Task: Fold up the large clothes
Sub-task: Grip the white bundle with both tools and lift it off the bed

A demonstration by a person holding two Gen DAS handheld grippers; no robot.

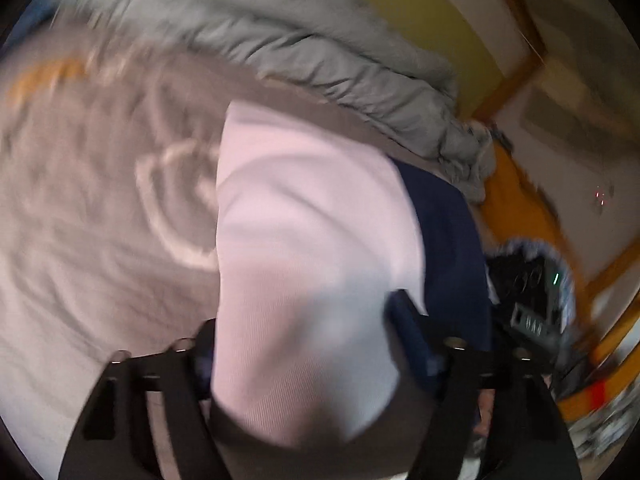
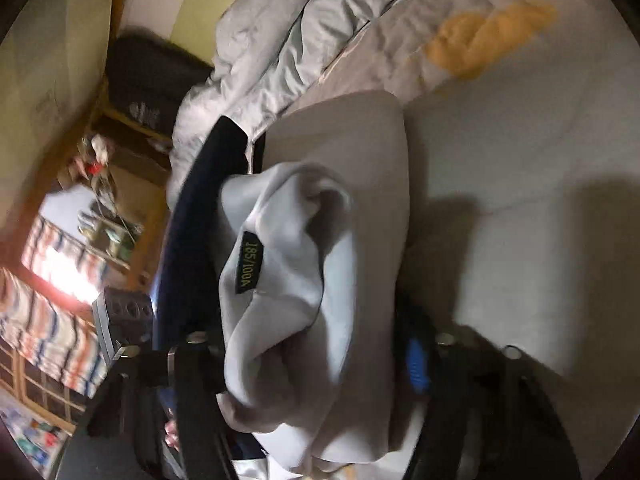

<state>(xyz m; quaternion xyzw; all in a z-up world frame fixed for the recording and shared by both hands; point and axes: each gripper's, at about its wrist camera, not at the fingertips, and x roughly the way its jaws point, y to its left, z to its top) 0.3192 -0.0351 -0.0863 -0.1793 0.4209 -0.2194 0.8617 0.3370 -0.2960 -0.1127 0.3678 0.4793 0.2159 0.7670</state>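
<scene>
A large white garment with navy parts [image 1: 304, 248] hangs between my left gripper [image 1: 304, 344] fingers, which are shut on its fabric, held above the bed. In the right wrist view the same garment [image 2: 304, 280] is bunched, its collar with a black size label [image 2: 249, 263] facing the camera and a navy part [image 2: 192, 240] at the left. My right gripper [image 2: 308, 360] is shut on the bunched collar fabric. The other gripper [image 1: 536, 300] shows at the right of the left wrist view. The left view is blurred by motion.
The bed sheet [image 1: 80, 220] is pale with a faint pattern and an orange patch [image 2: 488, 36]. A crumpled grey duvet [image 1: 304, 40] lies along the far side. Wooden furniture [image 2: 132, 168] and a striped curtain [image 2: 52, 320] stand beside the bed.
</scene>
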